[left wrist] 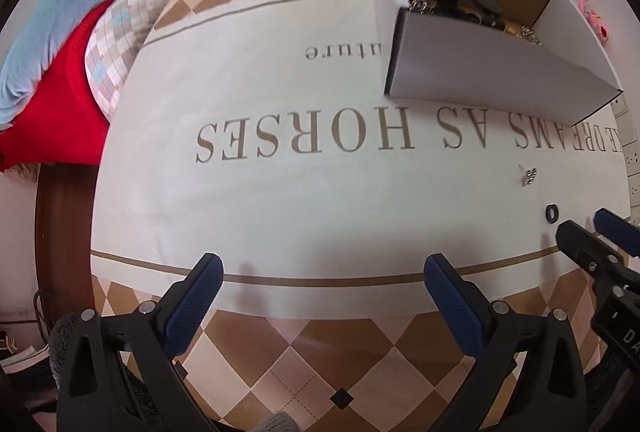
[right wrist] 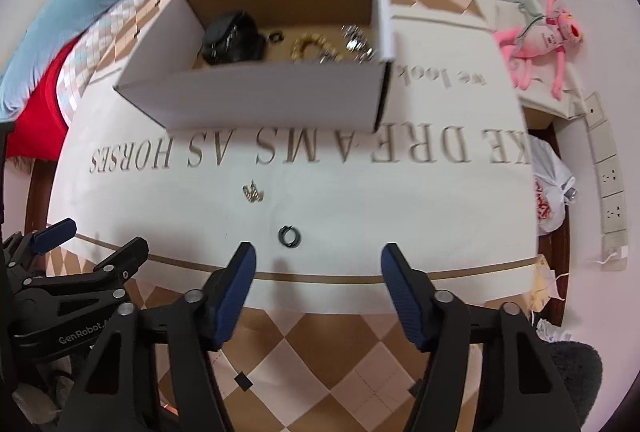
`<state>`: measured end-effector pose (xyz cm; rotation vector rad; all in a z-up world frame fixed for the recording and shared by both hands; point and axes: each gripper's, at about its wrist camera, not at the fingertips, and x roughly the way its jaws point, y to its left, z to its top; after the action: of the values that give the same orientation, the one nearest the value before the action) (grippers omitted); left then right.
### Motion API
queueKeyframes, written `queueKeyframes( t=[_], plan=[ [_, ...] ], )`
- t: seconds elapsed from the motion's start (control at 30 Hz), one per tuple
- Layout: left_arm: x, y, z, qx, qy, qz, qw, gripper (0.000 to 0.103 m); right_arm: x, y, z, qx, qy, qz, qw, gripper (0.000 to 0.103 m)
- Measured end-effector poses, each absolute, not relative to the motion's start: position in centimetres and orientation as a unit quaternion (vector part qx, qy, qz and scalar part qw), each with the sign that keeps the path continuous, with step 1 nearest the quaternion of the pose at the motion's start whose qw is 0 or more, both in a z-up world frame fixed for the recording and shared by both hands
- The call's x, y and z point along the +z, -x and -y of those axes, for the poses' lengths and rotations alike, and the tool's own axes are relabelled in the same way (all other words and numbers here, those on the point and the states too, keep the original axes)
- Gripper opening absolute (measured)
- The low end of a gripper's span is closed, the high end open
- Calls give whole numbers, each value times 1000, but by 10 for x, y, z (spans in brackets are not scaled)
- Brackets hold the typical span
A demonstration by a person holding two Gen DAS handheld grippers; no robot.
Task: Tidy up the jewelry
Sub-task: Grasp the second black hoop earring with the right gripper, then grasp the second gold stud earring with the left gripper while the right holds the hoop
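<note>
Black ring [right wrist: 289,236] on cloth | right gripper [right wrist: 318,264] above, steeply downward, jaws apart

You get bright, soft, even daylight in both views, with no glare. Faint shadows lie on the cream printed cloth [left wrist: 320,192] just beyond the fingertips. Fisheye bending is strong toward every edge, with dark corners. The right wrist view shows motion blur, worst at 3 o'clock; the left is sharper.
</note>
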<state>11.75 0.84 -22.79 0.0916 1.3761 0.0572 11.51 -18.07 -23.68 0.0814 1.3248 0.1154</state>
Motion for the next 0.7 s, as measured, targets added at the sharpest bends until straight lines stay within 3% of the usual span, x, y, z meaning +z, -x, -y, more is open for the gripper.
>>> queueKeyframes(
  t=[0.23,0.47,0.7],
  plan=[
    [-237,-117,-13,24,-41,-648,760,103,-250,-118,167,64,-31,-621,781,42],
    [-241,-121,-19,25,-42,-648,760,103,-249,-117,162,54,-7,-614,787,1],
    [-228,-119,-8,19,-48,-637,769,103,-246,-113,165,60,-18,-606,793,0]
  ],
)
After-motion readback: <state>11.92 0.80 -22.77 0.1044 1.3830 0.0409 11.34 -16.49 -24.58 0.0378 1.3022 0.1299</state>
